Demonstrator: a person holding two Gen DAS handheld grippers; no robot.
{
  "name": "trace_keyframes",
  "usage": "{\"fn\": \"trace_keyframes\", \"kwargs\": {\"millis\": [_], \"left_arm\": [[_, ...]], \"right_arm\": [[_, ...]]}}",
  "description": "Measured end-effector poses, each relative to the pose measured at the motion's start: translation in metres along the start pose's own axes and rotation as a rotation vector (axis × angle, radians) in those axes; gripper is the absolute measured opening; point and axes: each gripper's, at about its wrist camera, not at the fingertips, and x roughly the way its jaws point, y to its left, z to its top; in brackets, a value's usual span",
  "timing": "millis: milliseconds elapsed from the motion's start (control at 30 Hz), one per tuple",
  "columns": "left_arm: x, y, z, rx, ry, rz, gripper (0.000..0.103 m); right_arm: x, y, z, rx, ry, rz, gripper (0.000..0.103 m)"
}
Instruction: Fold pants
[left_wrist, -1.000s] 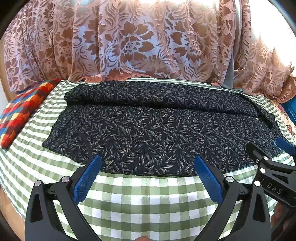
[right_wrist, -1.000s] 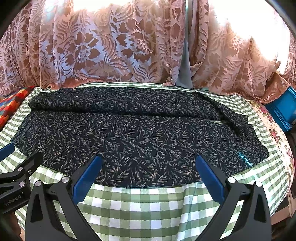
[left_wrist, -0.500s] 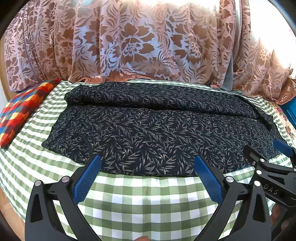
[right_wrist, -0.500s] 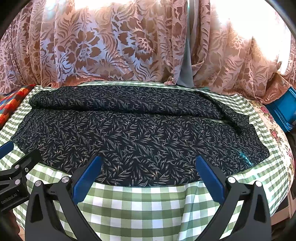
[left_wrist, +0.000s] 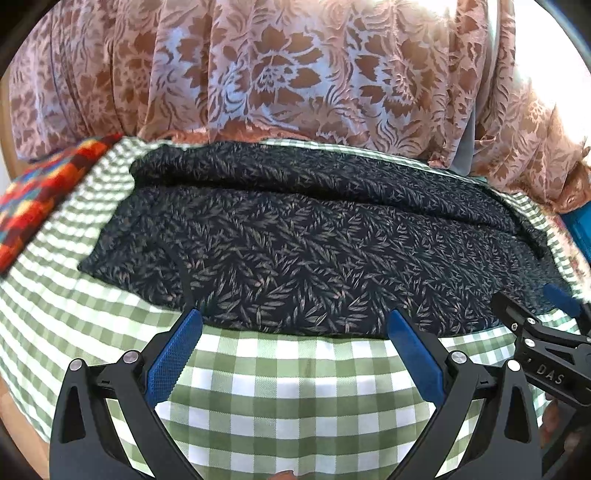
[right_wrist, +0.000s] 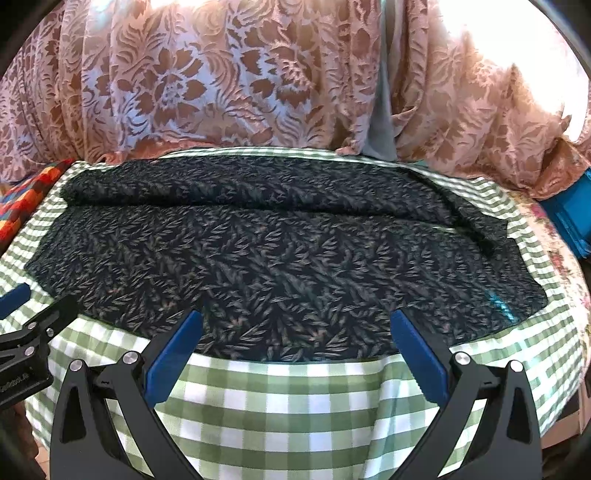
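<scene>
The pants (left_wrist: 317, 251), dark navy with a pale leaf print, lie spread flat on a table covered by a green-and-white checked tablecloth (left_wrist: 295, 373), and their long axis runs left to right across both views, parallel to the table's near edge. One leg lies nearer the cameras and the other lies behind it toward the curtain, the two meeting along a raised fold line that also runs left to right. The pants' right end narrows and shows a bit of teal at its near corner in the right wrist view (right_wrist: 498, 301); I cannot tell which end is the waist. The left gripper (left_wrist: 293, 325) sits low over the near edge of the table, pointing forward across the pants, its blue fingers (left_wrist: 173, 358) spread wide and holding nothing, the tips just at the pants' near hem. The right gripper (right_wrist: 295, 326) is posed alike beside it, to the right, fingers (right_wrist: 419, 358) also wide apart and empty, tips at the hem. Behind the table hangs a pink floral curtain (left_wrist: 280, 74). A multicoloured woven cloth (left_wrist: 40, 199) lies at the table's left end, and a blue crate (right_wrist: 570, 214) stands off to the right.
</scene>
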Motion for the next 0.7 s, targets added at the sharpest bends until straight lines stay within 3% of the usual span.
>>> {"fn": "trace_keyframes", "kwargs": {"millis": [133, 300, 400, 533, 600, 633, 700], "left_arm": [[0.005, 0.039, 0.001, -0.123, 0.060, -0.123, 0.099], [-0.001, 0.111, 0.002, -0.341, 0.033, -0.157, 0.099], [-0.003, 0.147, 0.006, -0.450, 0.014, -0.159, 0.099], [0.013, 0.184, 0.009, -0.617, 0.057, -0.192, 0.099], [0.028, 0.198, 0.012, -0.704, 0.071, -0.217, 0.084], [0.034, 0.203, 0.012, -0.738, 0.082, -0.226, 0.071], [0.050, 0.211, 0.012, -0.804, 0.097, -0.244, 0.063]], "right_arm": [[0.006, -0.019, -0.005, 0.094, 0.078, 0.269, 0.101], [0.019, -0.056, -0.024, 0.282, 0.240, 0.567, 0.101], [0.018, -0.074, -0.028, 0.337, 0.264, 0.645, 0.101], [0.024, -0.095, -0.028, 0.438, 0.281, 0.702, 0.101], [0.029, -0.104, -0.027, 0.493, 0.281, 0.710, 0.101], [0.030, -0.107, -0.025, 0.516, 0.284, 0.714, 0.101], [0.034, -0.109, -0.022, 0.521, 0.282, 0.707, 0.101]]}}
